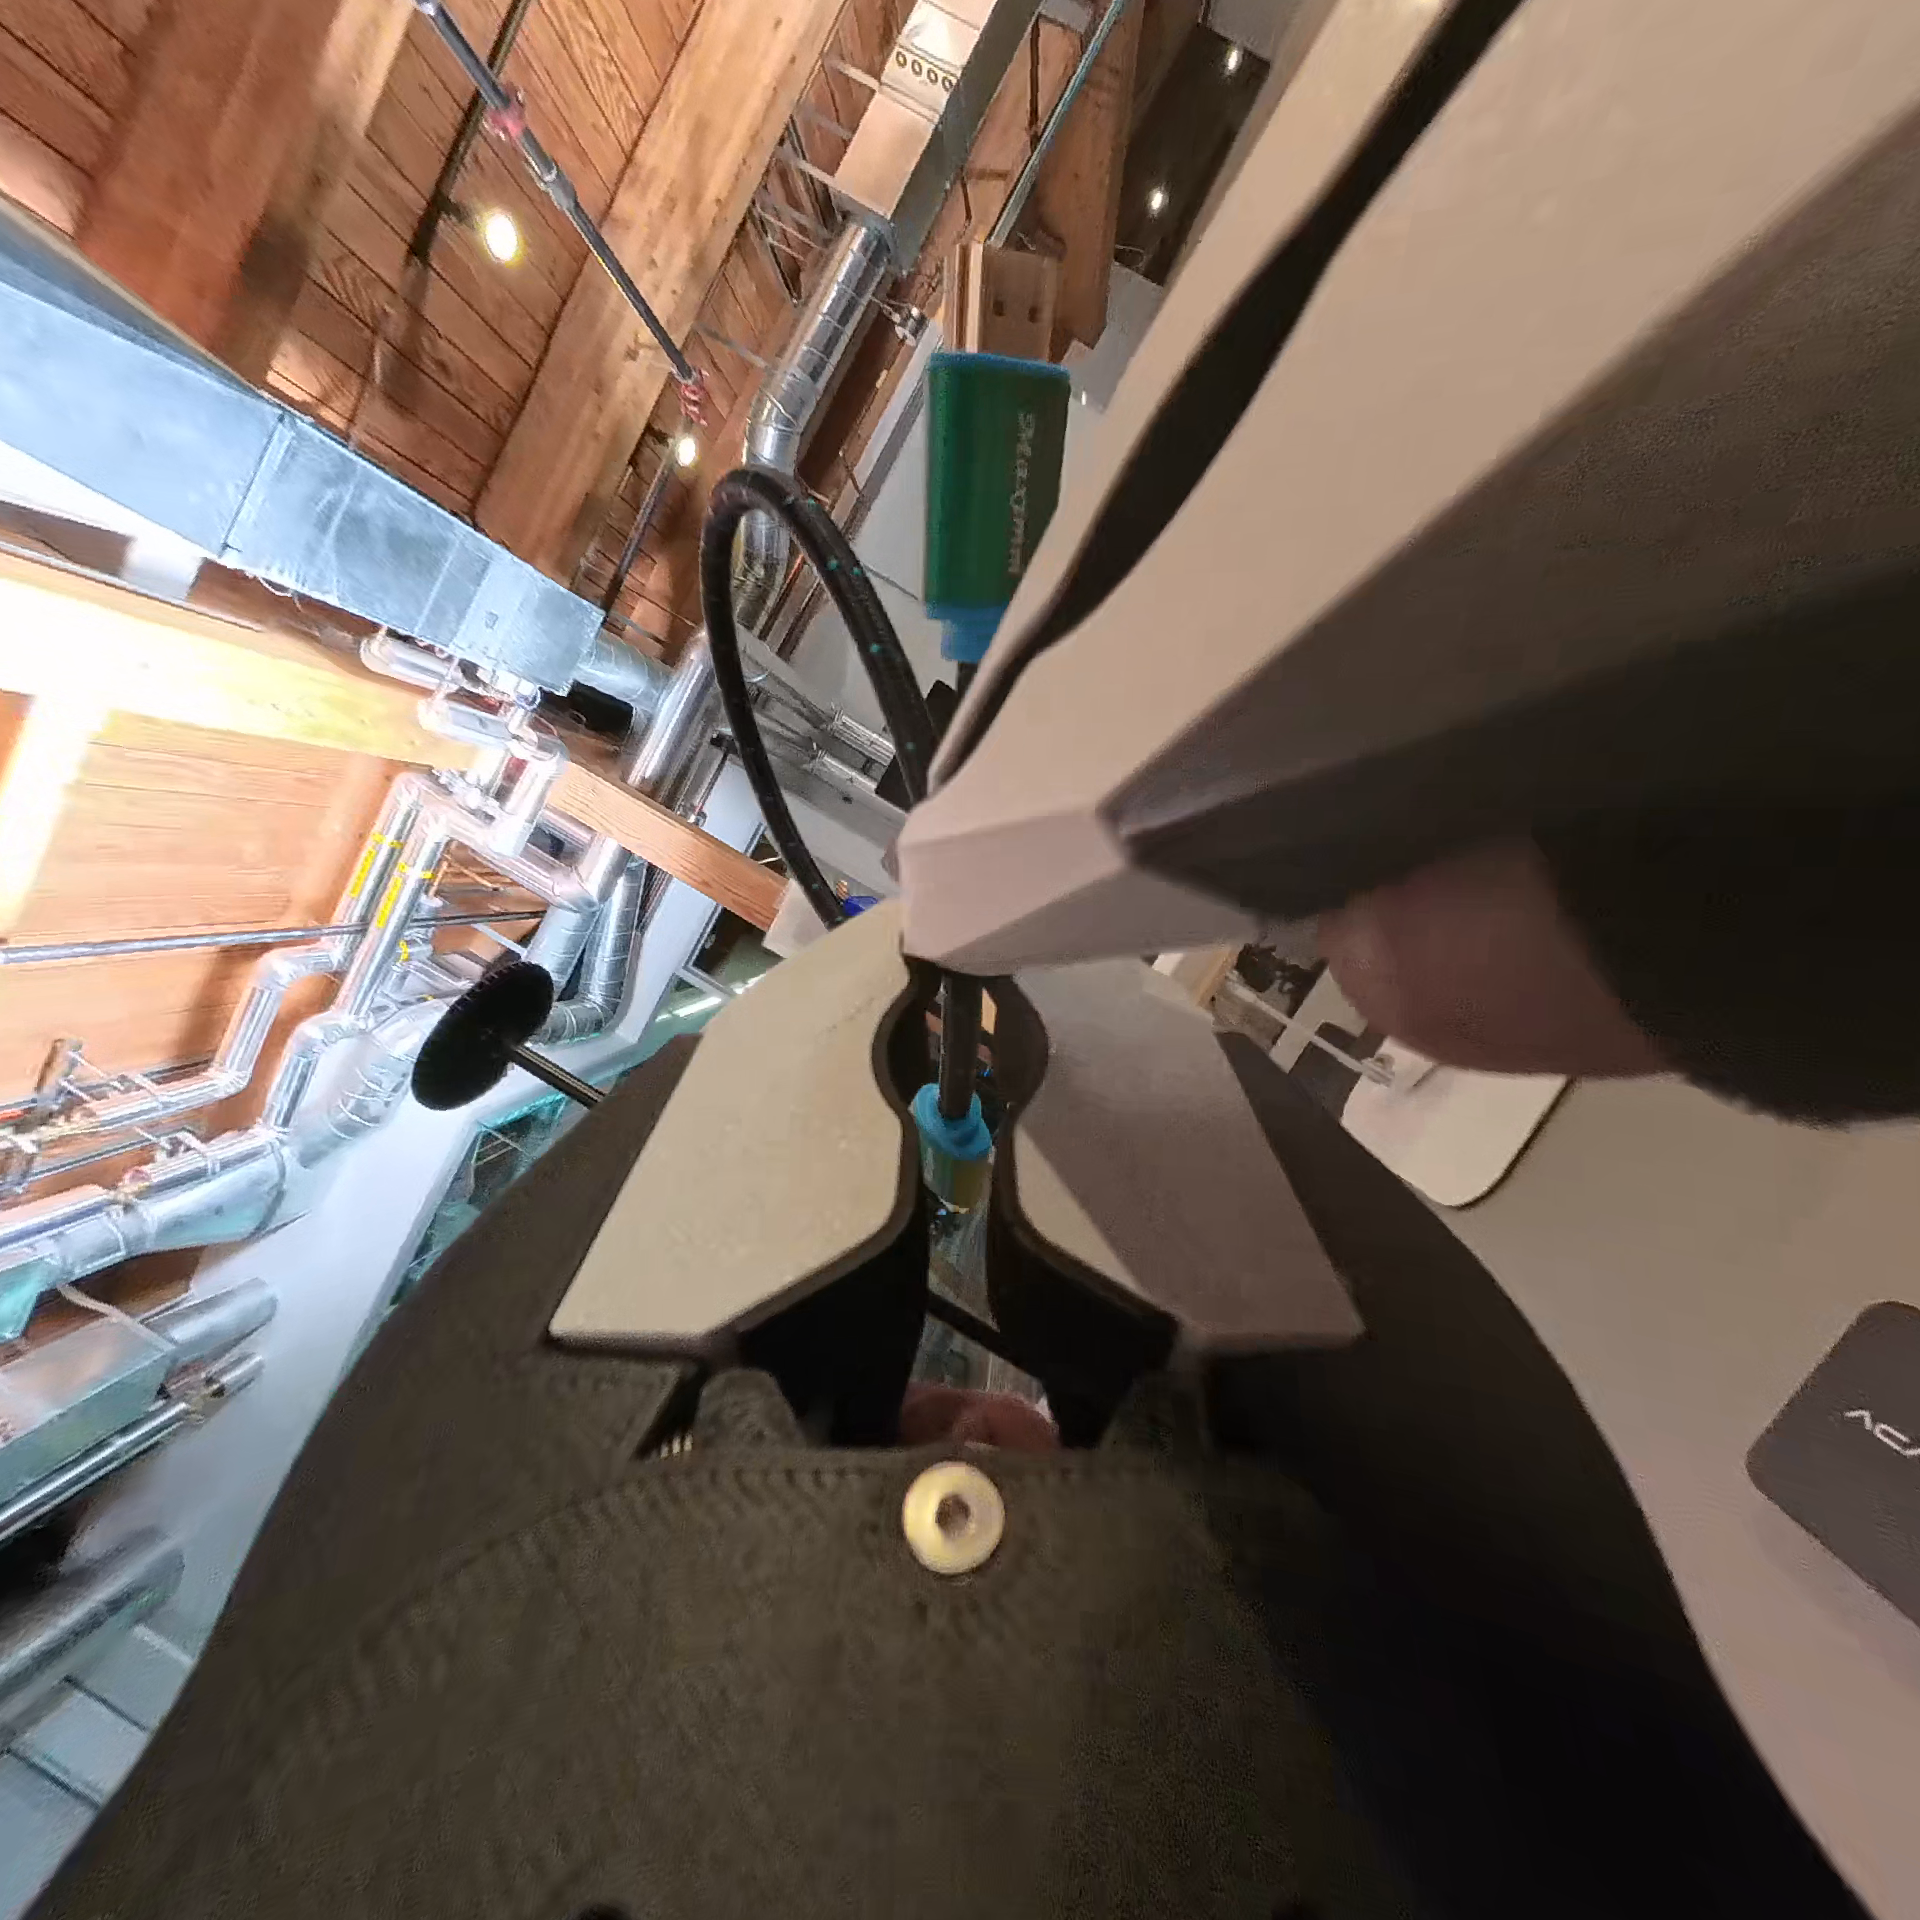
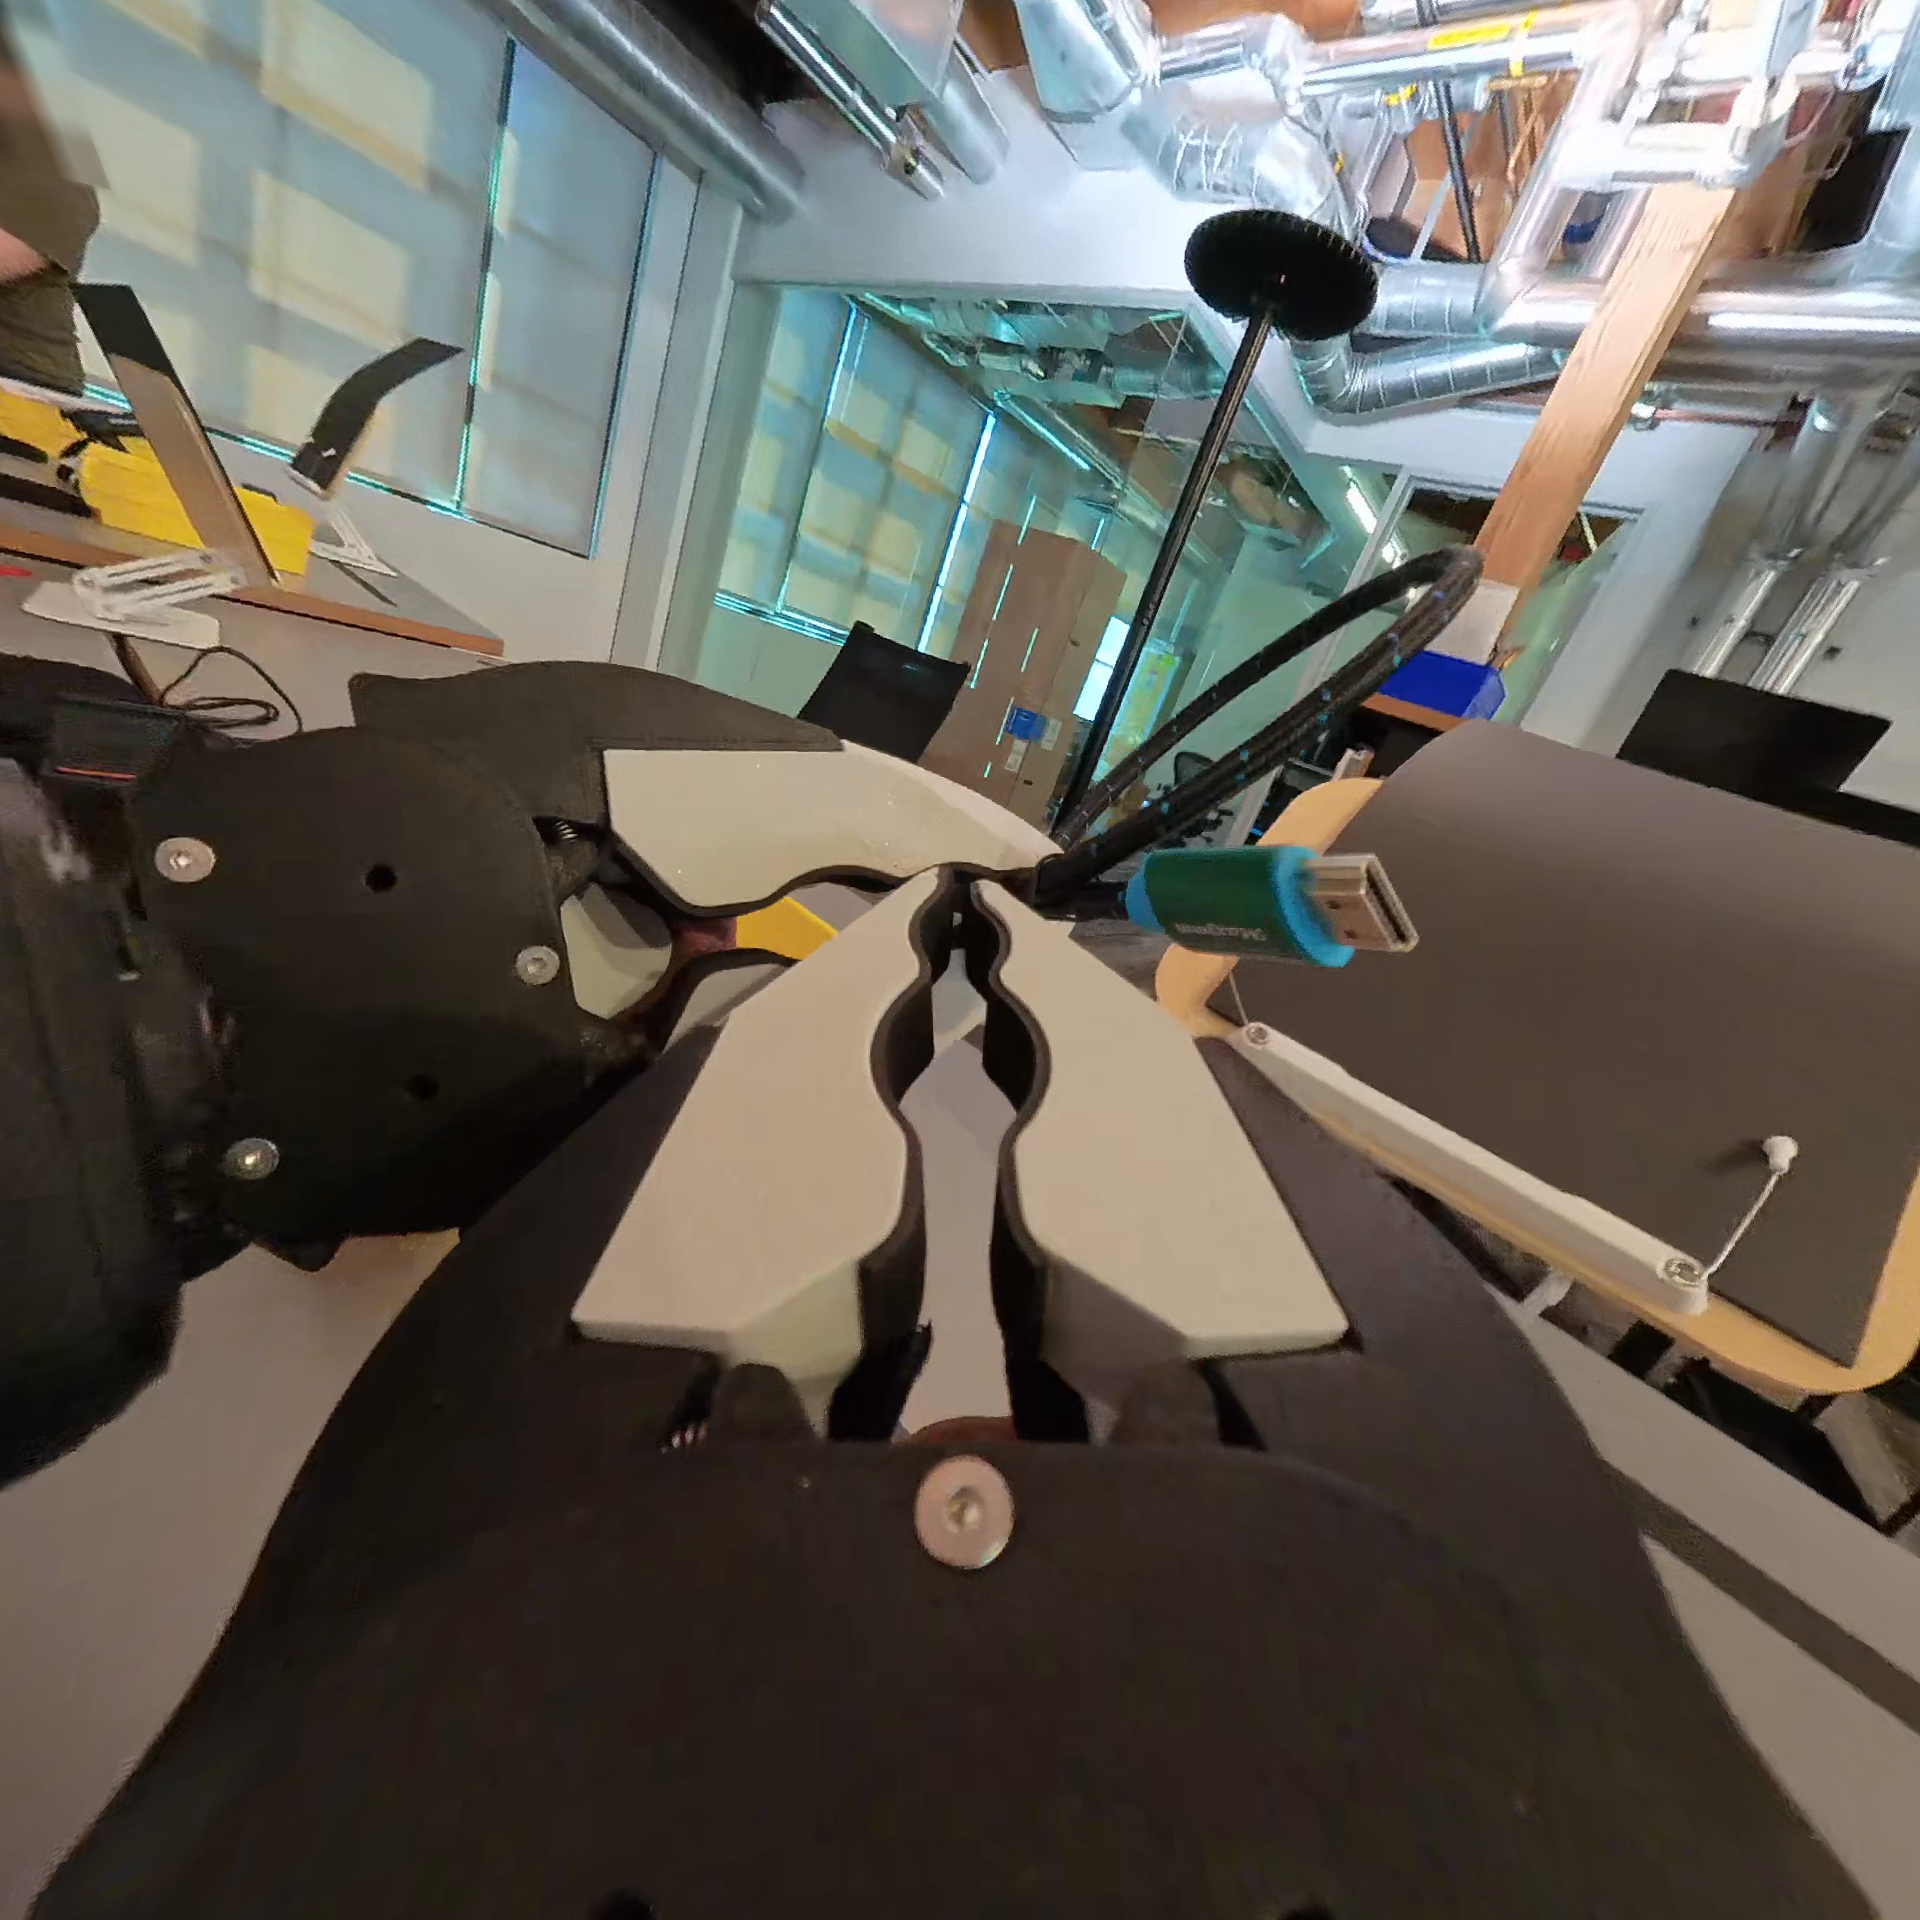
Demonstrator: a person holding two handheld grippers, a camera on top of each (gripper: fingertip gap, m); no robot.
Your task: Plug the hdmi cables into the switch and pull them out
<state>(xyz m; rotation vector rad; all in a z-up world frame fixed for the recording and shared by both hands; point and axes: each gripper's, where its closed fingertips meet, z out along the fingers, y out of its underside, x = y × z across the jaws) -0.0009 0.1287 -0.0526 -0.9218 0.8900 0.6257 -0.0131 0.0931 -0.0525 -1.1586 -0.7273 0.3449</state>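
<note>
Green-bodied with a blue collar, the HDMI plug [image 2: 1278,904] hangs in the air with its metal tip bare and nothing plugged onto it. Everything else is placed from that plug.

Just behind the plug's collar, the black braided HDMI cable [image 2: 1299,644] rises into a loop above it and curves back down to the same spot. The two grippers meet there.

The right gripper [image 2: 961,896] has its white fingertips [image 2: 914,914] pressed together, just beside the plug's cable end. The cable starts right at those tips. I cannot tell whether it is pinched between them.

The left gripper [image 2: 1023,862] reaches in from the far side, and its tip touches the same stretch of cable. In the left wrist view its fingers [image 1: 769,1122] are clenched around the cable. The cable runs down the gap between them to a second plug [image 1: 951,1153]. This one is also blue-collared and sits inside the gap, toward the camera. The right gripper's tip covers the left one's fingertips there.

A black toothed disc on a thin rod [image 2: 1280,275] stands beyond and above the green plug. Below and behind the plug lies a dark grey board with a pale wooden rim [image 2: 1195,966]. Silver ducts [image 1: 821,312] and wooden ceiling planks [image 1: 312,208] show far behind the plug.
</note>
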